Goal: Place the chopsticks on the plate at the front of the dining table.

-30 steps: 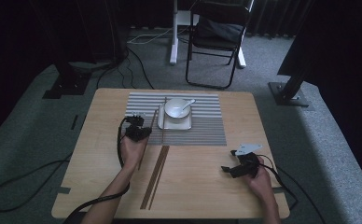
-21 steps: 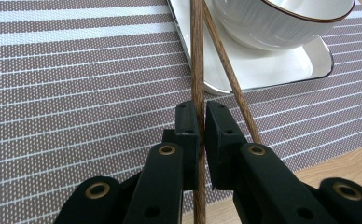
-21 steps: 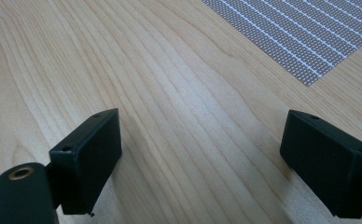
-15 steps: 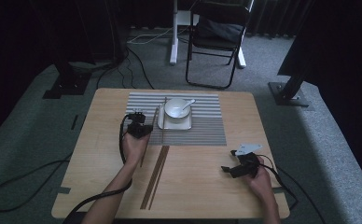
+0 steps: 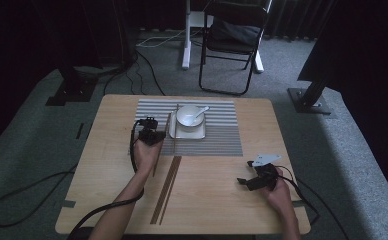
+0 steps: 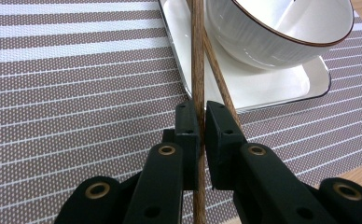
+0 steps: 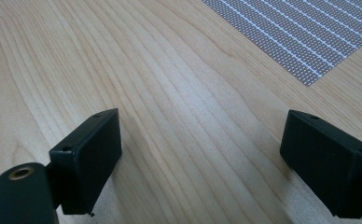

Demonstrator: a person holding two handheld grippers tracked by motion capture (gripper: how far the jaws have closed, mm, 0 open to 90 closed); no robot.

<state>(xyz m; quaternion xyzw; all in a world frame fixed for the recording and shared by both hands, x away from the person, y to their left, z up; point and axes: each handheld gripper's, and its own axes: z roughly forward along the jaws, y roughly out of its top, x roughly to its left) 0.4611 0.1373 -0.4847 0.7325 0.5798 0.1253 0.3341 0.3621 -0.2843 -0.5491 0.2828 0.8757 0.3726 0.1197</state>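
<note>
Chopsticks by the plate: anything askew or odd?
Yes. The left tongs are shut on one chopstick, and a second chopstick crosses under it at an angle against the white plate, so that pair isn't parallel. Another pair lies straight on the table.

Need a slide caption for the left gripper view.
Left tool shut on a chopstick beside the plate and bowl.

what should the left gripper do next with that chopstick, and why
Probably lower the chopstick flat onto the placemat beside the white tray, then open. The left gripper is clamped on it, its far end crossing the tray rim by the bowl.
</note>
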